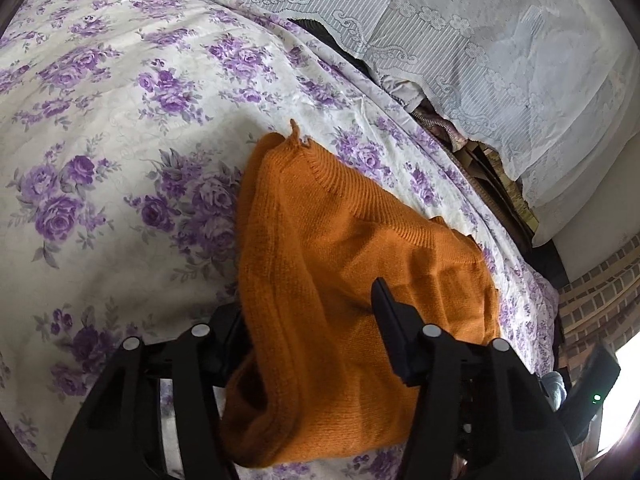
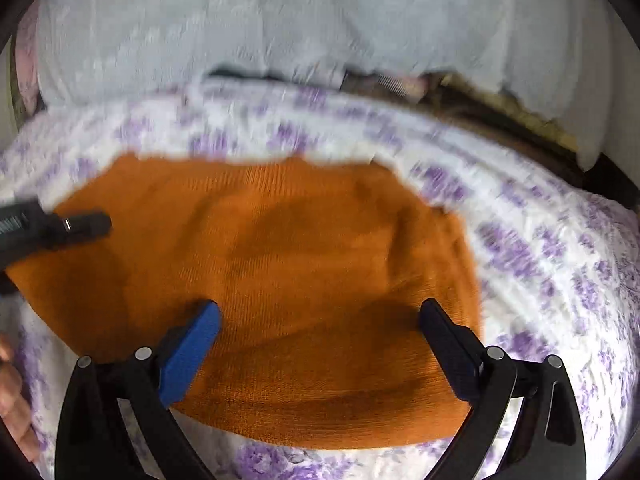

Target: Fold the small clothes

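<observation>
An orange knit garment (image 1: 344, 248) lies on the flowered bedsheet (image 1: 100, 128). In the left wrist view its near left edge is bunched up between the fingers of my left gripper (image 1: 310, 300). The cloth drapes over the left finger and hides it, and the right finger (image 1: 386, 308) rests against the knit. The jaws stand partly apart, and I see no firm pinch. In the blurred right wrist view my right gripper (image 2: 320, 316) hovers open over the near edge of the garment (image 2: 280, 240), its fingers wide apart with nothing pinched. The left gripper (image 2: 80, 224) shows at that view's left edge.
A lace-covered pillow or headboard cover (image 1: 500, 48) runs along the far side of the bed, with a dark gap and clutter (image 1: 460, 136) below it. A brick wall (image 1: 600, 300) is at the right. A person's hand (image 2: 12, 380) shows at the lower left.
</observation>
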Motion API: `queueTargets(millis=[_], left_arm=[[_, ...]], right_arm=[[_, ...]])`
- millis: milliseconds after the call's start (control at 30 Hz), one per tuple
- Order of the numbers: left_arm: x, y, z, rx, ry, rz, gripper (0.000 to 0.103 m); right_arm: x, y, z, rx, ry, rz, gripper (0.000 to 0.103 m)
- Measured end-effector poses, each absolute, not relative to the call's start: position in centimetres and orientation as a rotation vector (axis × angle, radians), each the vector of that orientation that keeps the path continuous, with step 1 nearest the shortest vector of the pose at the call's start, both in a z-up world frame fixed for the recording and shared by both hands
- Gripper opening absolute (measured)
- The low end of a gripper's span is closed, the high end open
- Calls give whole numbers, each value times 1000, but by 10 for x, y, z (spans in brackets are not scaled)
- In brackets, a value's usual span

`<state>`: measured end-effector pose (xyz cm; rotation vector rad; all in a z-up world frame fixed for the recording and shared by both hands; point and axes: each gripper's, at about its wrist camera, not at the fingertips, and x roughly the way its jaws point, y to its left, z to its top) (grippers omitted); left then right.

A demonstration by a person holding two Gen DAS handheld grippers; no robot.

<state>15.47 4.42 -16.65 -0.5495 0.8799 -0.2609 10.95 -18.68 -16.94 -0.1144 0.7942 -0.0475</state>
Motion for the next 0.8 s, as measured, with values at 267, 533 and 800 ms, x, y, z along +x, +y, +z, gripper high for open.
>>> queueTargets(millis=[267,533,800], left_arm=[[155,36,-167,-496,886,-266,67],[155,47,-169,-551,875,-265,30],[150,45,-161,-527,844,-268,26]], right_arm=[[105,-189,-171,-85,793,-38,100],[105,-190,-172,-75,797,-32,100],[105,-191,-171,-71,791,-31,100]])
